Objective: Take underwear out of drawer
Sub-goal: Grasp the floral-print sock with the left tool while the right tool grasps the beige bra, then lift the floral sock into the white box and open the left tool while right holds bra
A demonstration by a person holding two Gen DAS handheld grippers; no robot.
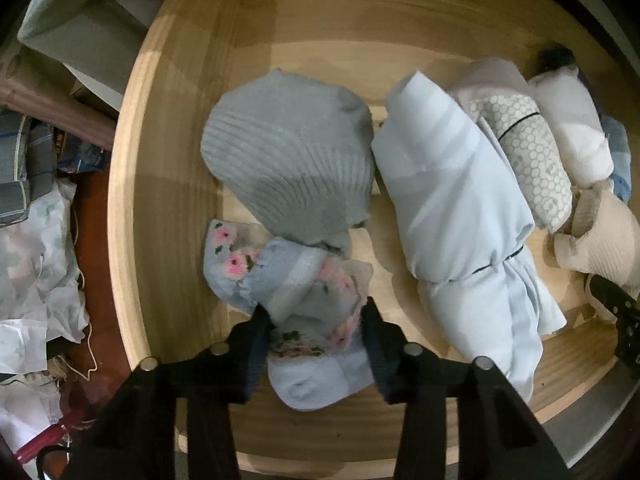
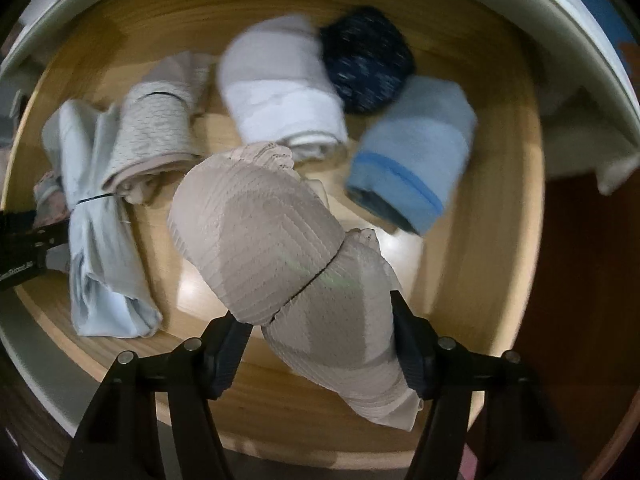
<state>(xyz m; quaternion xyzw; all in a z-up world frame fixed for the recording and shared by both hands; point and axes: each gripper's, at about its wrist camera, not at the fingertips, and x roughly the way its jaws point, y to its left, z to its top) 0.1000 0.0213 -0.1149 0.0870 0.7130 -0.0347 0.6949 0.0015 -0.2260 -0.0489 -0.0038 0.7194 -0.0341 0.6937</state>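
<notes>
A wooden drawer (image 1: 168, 160) holds several rolled pieces of underwear. In the left wrist view my left gripper (image 1: 316, 320) points down into it, its fingers closed on both sides of a light blue roll with pink flowers (image 1: 296, 280). In the right wrist view my right gripper (image 2: 316, 320) is shut on a beige ribbed roll (image 2: 264, 232) bound by a thin dark band. That roll looks sharp while the drawer (image 2: 500, 200) behind it is blurred. The beige roll (image 1: 608, 236) and a right finger (image 1: 616, 312) also show at the right edge of the left view.
In the drawer also lie a grey ribbed roll (image 1: 292, 160), a pale blue roll (image 1: 460, 208), a honeycomb-print roll (image 1: 528, 152), a white roll (image 2: 280, 88), a dark navy ball (image 2: 368, 64) and a blue roll (image 2: 412, 152). Cloth and clutter (image 1: 36, 240) lie outside, left of the drawer.
</notes>
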